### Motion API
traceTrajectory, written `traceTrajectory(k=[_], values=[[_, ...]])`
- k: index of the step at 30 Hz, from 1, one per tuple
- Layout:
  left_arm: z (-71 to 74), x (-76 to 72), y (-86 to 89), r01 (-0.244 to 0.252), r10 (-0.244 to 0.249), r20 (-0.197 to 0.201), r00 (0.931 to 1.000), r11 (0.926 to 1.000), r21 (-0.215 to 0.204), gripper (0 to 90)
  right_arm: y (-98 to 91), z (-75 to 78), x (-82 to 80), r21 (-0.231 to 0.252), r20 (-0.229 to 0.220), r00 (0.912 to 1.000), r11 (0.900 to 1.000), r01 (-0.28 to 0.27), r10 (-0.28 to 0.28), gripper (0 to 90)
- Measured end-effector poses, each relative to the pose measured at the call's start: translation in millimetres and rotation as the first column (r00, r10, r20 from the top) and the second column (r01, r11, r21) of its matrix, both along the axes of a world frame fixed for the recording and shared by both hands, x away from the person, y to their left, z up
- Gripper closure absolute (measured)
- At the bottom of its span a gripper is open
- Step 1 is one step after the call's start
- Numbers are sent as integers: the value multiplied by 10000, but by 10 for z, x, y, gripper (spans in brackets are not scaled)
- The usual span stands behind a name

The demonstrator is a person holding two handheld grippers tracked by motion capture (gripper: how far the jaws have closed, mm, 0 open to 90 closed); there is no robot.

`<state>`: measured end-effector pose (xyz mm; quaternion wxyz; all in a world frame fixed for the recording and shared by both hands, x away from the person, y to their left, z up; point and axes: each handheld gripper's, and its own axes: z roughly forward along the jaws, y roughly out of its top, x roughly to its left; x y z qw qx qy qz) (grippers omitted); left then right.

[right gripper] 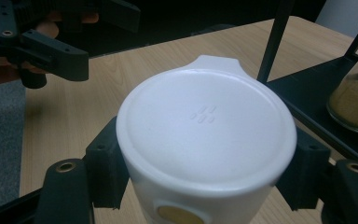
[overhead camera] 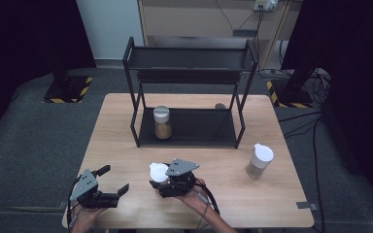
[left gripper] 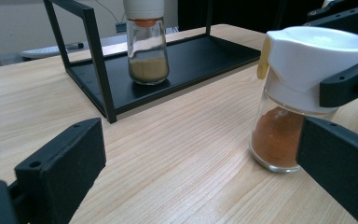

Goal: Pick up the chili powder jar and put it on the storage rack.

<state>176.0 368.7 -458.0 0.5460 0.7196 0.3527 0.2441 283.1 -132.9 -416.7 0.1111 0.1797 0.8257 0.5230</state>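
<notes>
A spice jar with a white flip cap [overhead camera: 158, 170] stands on the wooden table [overhead camera: 126, 145] near its front edge. My right gripper [overhead camera: 161, 177] is shut on it, its pads [right gripper: 105, 163] pressing the cap from both sides. The cap [right gripper: 205, 126] is large in the right gripper view, and the left gripper view shows orange powder in the jar [left gripper: 279, 140]. My left gripper [overhead camera: 114, 179] rests at the front left, open with nothing between its jaws. In its own view the left gripper [left gripper: 200, 177] faces the held jar from a short way off.
A black two-shelf rack [overhead camera: 204, 126] stands at the table's back. A jar of tan powder [overhead camera: 162, 122] sits on the left of its lower shelf. A third white-capped jar [overhead camera: 260, 160] stands on the table at the right. A small dark object [overhead camera: 220, 106] lies behind the rack.
</notes>
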Motion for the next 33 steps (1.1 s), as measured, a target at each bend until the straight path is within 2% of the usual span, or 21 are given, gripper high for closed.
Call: traceTrajectory(k=[8,15,22,33], values=[[-2,1,4,-4,4,1,10000,10000,-15,7,-107,177,95,61,126,9983,9984,-568,567,309],[-1,6,0,17,-17,-20,10000,10000,6,7,-200,313,142,-12,224,9976,9978,-657,657,309],[-3,11,-2,20,-20,-38,10000,10000,15,8,-307,404,198,48,324,9988,9993,-377,375,309],[-4,16,-4,31,-31,-57,10000,10000,18,8,-487,631,351,145,607,9976,9994,311,-319,309]])
